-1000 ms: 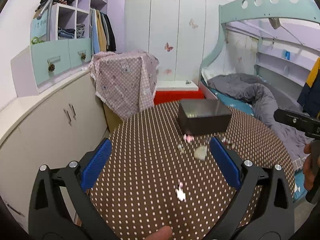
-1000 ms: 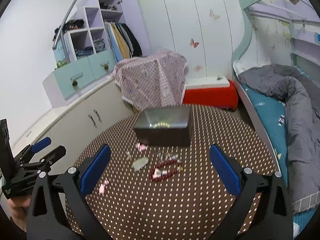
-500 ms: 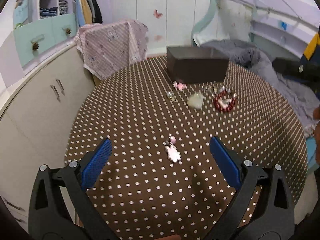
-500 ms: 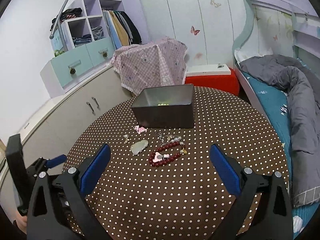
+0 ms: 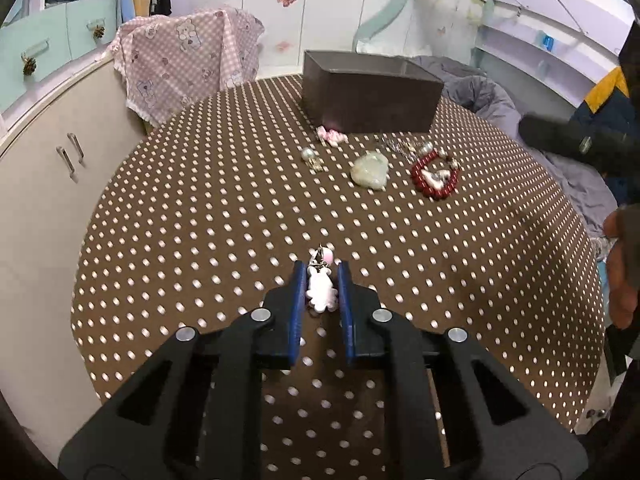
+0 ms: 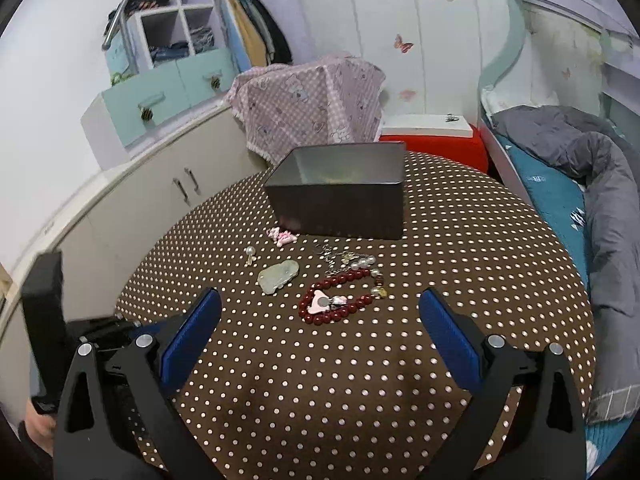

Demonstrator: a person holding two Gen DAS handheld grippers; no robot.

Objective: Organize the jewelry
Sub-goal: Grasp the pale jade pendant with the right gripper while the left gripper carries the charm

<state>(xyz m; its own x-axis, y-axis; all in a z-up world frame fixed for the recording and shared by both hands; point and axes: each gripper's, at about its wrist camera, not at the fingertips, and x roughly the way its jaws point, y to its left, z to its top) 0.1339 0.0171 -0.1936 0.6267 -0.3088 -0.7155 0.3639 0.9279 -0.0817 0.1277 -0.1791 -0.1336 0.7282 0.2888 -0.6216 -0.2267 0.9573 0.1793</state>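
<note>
Now, left wrist view: the left gripper [image 5: 321, 276] is low on the dotted table [image 5: 200, 208] w/ its blue jaws closing, narrow, round the little pink charm [image 5: 321, 289]. Pads look to press its sides, so the step in hand is the pick-up. Next, I think, lift it & carry it to the dark box [image 5: 370, 94] at the far side, then drop it in. A sec ago the jaws were wide & the charm lay loose ahead of them.

Right wrist view: the right gripper [image 6: 320, 326] is wide, nothing in it, over the table near the red bead bracelet [image 6: 340, 294]. Pale green stone [image 6: 278, 276] lies just beside that. Beads look closer than before.
</note>
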